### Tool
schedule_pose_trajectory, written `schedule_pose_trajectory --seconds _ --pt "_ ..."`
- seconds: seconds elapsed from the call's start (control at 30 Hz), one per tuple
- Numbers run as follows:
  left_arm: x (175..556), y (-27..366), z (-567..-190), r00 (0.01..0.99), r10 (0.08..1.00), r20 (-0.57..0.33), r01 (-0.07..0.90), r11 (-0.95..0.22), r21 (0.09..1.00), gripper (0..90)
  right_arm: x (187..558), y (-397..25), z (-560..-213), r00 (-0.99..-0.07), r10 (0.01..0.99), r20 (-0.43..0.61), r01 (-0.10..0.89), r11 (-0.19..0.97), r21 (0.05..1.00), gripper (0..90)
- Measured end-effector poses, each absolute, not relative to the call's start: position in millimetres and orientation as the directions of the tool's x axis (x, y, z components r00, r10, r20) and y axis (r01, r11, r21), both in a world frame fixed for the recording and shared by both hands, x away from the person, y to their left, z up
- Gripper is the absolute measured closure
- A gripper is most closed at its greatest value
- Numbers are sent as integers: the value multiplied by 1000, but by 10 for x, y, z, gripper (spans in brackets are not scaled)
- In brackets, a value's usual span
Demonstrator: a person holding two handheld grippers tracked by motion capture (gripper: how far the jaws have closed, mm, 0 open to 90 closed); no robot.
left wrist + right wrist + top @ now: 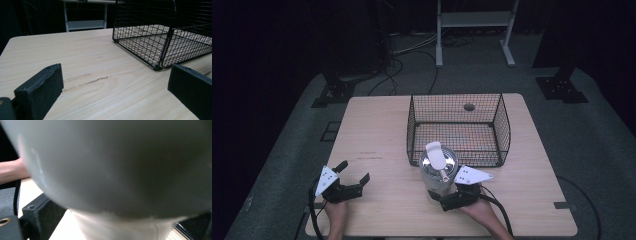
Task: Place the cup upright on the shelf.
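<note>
Gripping the narrow base of a white and silver lidded jug [438, 164] between black jaws set close on either side, right gripper [451, 196] at the near edge of the wooden table [377, 135], right of centre. Filling the right gripper view, the jug's pale bulging body [120, 170], blurred. Standing upright just in front of the black wire basket [502, 127], near its near left corner; touching or apart, cannot tell. Spread wide with nothing between, jaws of the left gripper [352, 176], low over bare wood at the near left, well apart from jug and basket [160, 32].
</note>
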State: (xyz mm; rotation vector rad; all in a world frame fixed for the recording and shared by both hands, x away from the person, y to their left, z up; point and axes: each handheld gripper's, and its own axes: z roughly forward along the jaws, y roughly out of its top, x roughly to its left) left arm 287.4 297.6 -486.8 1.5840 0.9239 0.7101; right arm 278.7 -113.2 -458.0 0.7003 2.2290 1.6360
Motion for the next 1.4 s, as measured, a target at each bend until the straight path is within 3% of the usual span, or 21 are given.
schedule_pose_trajectory --seconds 1.4 --pt "2875 2985 -4867 514 857 -34 186 -73 980 0 2812 -1177 -4568 -845 533 48 192 219 957 93"
